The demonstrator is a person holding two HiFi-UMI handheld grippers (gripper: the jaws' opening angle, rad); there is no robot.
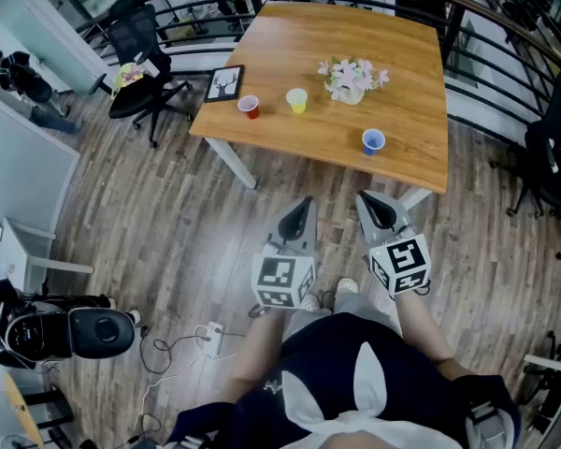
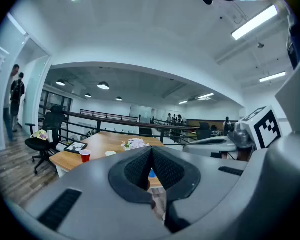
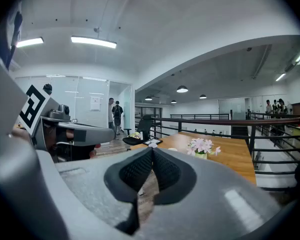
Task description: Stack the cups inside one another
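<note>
Three small cups stand apart on the wooden table (image 1: 402, 82): a red cup (image 1: 250, 107) at the left, a yellow cup (image 1: 297, 100) in the middle, and a blue cup (image 1: 373, 140) near the front right. Both grippers hang over the floor in front of the table, well short of the cups. My left gripper (image 1: 304, 204) is shut with nothing in it. My right gripper (image 1: 366, 199) is shut and empty too. In the left gripper view the red cup (image 2: 85, 156) stands left of the closed jaws, and the blue cup (image 2: 152, 173) peeks out just below their tip.
A vase of pink flowers (image 1: 352, 79) stands behind the cups, and a framed picture (image 1: 224, 83) lies at the table's left corner. A black office chair (image 1: 140, 64) stands left of the table, a railing runs behind it. Cables and a black device (image 1: 84, 333) lie on the floor at the left.
</note>
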